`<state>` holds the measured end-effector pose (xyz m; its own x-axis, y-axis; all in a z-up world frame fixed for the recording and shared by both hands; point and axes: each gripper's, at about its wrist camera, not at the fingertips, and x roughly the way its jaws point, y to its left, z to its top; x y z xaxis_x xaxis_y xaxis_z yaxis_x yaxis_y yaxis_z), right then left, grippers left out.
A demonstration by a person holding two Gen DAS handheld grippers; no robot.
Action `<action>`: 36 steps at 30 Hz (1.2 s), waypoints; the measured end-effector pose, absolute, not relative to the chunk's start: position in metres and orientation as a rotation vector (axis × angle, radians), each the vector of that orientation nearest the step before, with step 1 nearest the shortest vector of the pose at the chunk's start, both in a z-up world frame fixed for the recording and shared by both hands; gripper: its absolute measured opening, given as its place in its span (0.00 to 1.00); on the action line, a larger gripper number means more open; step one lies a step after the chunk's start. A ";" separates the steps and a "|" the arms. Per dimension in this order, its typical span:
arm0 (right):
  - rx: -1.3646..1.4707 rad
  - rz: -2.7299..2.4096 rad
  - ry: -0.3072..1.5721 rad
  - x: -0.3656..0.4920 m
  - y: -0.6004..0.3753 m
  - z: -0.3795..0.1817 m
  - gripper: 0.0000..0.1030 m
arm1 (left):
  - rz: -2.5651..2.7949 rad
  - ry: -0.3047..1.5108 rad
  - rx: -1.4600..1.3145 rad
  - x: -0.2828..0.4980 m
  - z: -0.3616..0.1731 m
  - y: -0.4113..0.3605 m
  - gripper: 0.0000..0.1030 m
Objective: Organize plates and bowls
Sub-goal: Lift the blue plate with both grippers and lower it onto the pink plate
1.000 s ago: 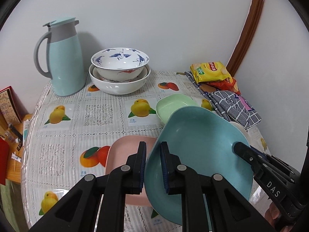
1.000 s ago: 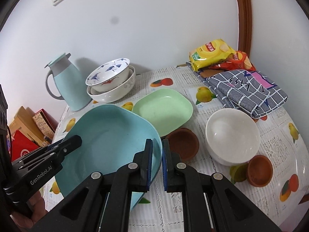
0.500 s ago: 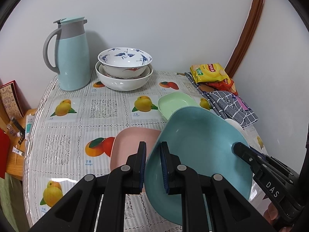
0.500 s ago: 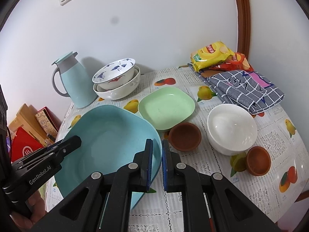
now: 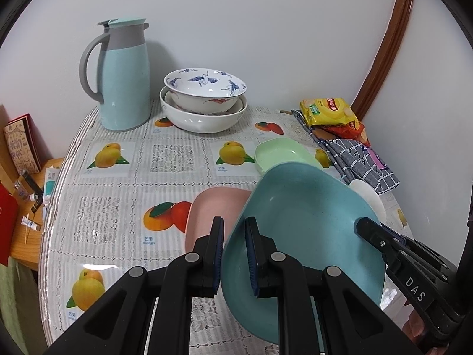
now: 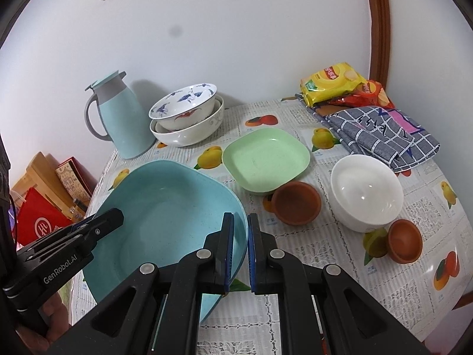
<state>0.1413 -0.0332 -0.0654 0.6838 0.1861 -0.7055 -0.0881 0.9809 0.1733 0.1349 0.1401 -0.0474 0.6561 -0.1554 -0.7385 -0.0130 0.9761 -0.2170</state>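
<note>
Both grippers hold a large light-blue plate (image 5: 304, 222) above the table. My left gripper (image 5: 235, 254) is shut on its left rim. My right gripper (image 6: 240, 251) is shut on its right rim; the plate also shows in the right wrist view (image 6: 165, 219). A pink plate (image 5: 207, 216) lies on the table under and left of it. A green plate (image 6: 266, 159) lies behind. A white bowl (image 6: 366, 192) and two brown small bowls (image 6: 295, 202) (image 6: 405, 241) stand to the right. Two stacked bowls (image 5: 204, 103) stand at the back.
A light-blue thermos jug (image 5: 124, 74) stands at the back left by the wall. Snack bags (image 6: 334, 84) and a checked cloth (image 6: 381, 133) lie at the back right. The table's left edge (image 5: 50, 222) drops to a wooden shelf with boxes.
Both grippers with the blue plate have drawn back and up from the table; the jug and stacked bowls look farther off and shifted right in the left wrist view.
</note>
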 end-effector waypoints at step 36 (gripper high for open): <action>0.060 0.214 0.978 0.182 0.014 -0.142 0.09 | 0.013 1.010 -0.314 0.161 -0.125 0.184 0.14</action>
<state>0.1820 0.0137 -0.1417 0.5395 0.2070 -0.8161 -0.1528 0.9773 0.1469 0.1613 0.1843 -0.1253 0.5353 -0.1338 -0.8340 -0.1551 0.9550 -0.2528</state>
